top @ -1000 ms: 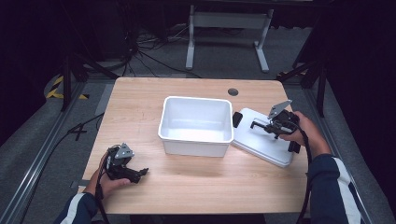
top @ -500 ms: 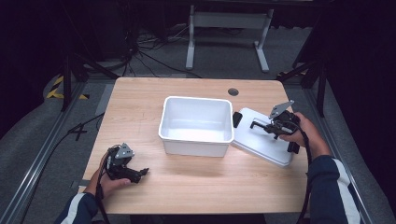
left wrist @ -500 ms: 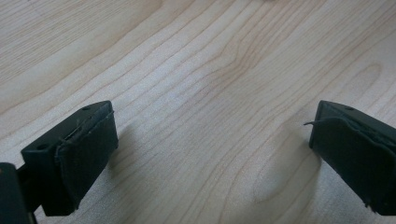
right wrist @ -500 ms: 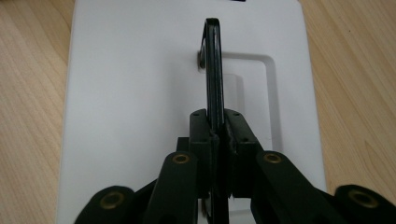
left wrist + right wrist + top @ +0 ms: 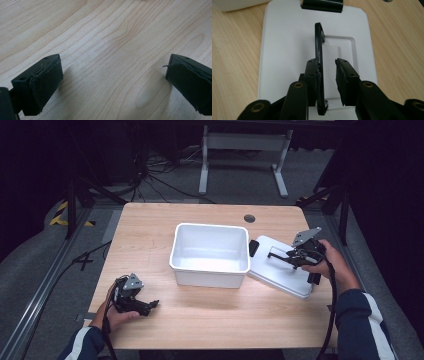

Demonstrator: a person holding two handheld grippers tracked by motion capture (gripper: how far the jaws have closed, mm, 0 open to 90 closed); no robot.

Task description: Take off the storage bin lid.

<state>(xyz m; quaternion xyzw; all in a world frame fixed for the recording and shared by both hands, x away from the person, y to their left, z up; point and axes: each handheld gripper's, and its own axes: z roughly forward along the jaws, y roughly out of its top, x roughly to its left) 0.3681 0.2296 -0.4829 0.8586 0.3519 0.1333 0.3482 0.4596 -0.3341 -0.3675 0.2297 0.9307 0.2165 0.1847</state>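
Dark floor and cables surround your light wooden table (image 5: 150, 227). Near its front left corner your left gripper (image 5: 141, 304) rests on bare wood, jaws spread wide with nothing between them. At the table's middle stands the empty white rectangular plastic tub (image 5: 210, 254). Just beside it, toward the right edge, lies the flat white plastic lid (image 5: 272, 270); its thin black handle (image 5: 319, 50) stands upright between your right gripper's (image 5: 280, 256) jaws, which have just been opening, one pad touching it, the other apart.
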